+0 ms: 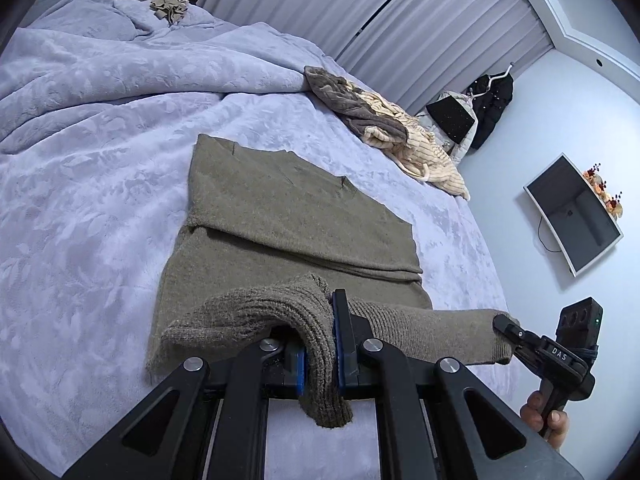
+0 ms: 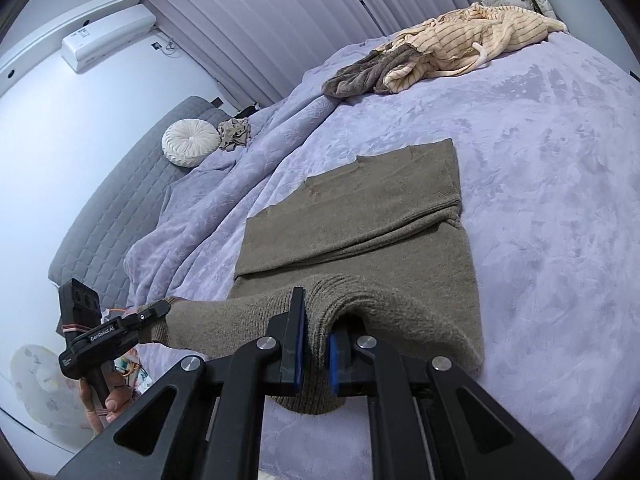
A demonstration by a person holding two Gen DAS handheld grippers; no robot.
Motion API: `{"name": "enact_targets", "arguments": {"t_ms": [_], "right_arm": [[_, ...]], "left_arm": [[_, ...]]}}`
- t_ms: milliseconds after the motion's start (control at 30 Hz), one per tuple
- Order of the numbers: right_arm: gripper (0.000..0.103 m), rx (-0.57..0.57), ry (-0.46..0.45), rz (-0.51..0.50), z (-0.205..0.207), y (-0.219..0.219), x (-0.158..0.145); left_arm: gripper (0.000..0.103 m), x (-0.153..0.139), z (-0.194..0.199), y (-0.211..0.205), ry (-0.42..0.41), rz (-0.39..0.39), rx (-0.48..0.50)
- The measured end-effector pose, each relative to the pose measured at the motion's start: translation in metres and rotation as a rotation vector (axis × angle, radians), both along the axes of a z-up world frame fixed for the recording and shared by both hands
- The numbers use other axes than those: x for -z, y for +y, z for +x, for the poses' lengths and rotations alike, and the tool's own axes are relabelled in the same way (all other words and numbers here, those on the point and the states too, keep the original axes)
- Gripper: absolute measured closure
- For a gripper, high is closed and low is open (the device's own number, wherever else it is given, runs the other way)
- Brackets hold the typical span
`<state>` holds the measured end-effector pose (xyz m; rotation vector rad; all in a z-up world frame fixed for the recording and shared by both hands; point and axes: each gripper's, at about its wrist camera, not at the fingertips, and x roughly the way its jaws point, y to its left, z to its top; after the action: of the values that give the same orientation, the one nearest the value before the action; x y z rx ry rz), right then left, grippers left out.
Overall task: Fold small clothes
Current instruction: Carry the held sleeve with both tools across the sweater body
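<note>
Both clamped on the olive sweater's (image 1: 288,216) ribbed hem: left claw (image 1: 320,340), right claw (image 2: 316,340). Wall monitor (image 1: 572,216) only beyond the right claw; air conditioner (image 2: 108,36) only above the left.

An olive-brown knit sweater (image 1: 288,216) lies on the bed (image 1: 80,208), partly folded, its sleeves turned in across the body to make a flat oblong. Its neckline end points toward the far side of the bed, where the curtains hang. The ribbed hem end is lifted off the bed and bunched, pinched at two corners by the left gripper (image 1: 320,344) and right gripper (image 2: 316,344), with the hem (image 2: 224,324) stretched taut between them. The remaining body lies flat and smooth.
</note>
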<state>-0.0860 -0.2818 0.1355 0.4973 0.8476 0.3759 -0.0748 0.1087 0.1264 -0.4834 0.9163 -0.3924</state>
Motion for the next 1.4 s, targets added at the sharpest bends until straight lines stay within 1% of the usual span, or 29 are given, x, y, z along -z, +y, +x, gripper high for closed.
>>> {"name": "enact_targets", "arguments": {"t_ms": [267, 367, 700, 933, 1267, 1400], "right_arm": [[0.093, 0.037, 0.028, 0.007, 0.042, 0.003, -0.008], [0.093, 0.044, 0.051, -0.004, 0.060, 0.005, -0.007], [0.093, 0.068, 0.109, -0.032, 0.101, 0.004, 0.002], [0.093, 0.073, 0.127, -0.057, 0.129, 0.006, 0.005], [0.093, 0.076, 0.139, -0.072, 0.162, 0.004, 0.008], [0.093, 0.087, 0.149, -0.073, 0.174, 0.001, 0.012]], "left_arm": [[0.091, -0.001, 0.041, -0.005, 0.023, 0.016, -0.027], [0.091, 0.001, 0.057, -0.008, 0.037, 0.019, -0.029], [0.091, 0.004, 0.102, -0.021, 0.071, 0.072, -0.022], [0.091, 0.010, 0.135, -0.028, 0.092, 0.094, -0.027], [0.091, 0.014, 0.164, -0.040, 0.099, 0.125, -0.018], [0.091, 0.016, 0.177, -0.046, 0.100, 0.151, -0.011]]}}
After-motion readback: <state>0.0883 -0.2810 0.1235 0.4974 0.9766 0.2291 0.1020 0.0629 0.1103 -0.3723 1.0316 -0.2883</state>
